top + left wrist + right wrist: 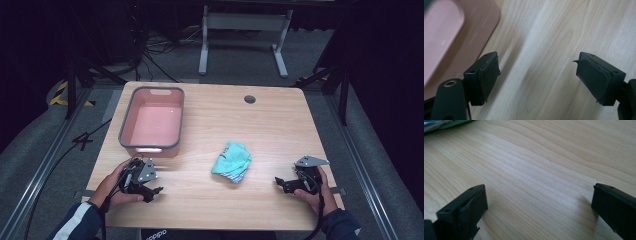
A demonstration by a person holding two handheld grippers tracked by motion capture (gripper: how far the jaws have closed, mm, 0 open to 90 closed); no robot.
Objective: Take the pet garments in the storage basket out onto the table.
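A crumpled teal cloth [231, 161] lies on the wooden table [280, 120], right of centre. At the left rear stands an empty pink tub [150, 149] with a grey rim. My left gripper [155, 192] is held low over the front left of the table, just in front of the tub. In the left gripper view its jaws [537, 72] stand open over bare wood, with the tub's corner [461, 37] at the upper left. My right gripper [279, 182] rests at the front right, pointing left toward the cloth. It is open [539, 202] and empty, with the cloth's edge [439, 124] far ahead.
A round cable hole [249, 99] sits near the table's far edge. Beyond the table are a white metal frame [245, 30] and cables on a grey floor. Bare wood lies between the two grippers and around the cloth.
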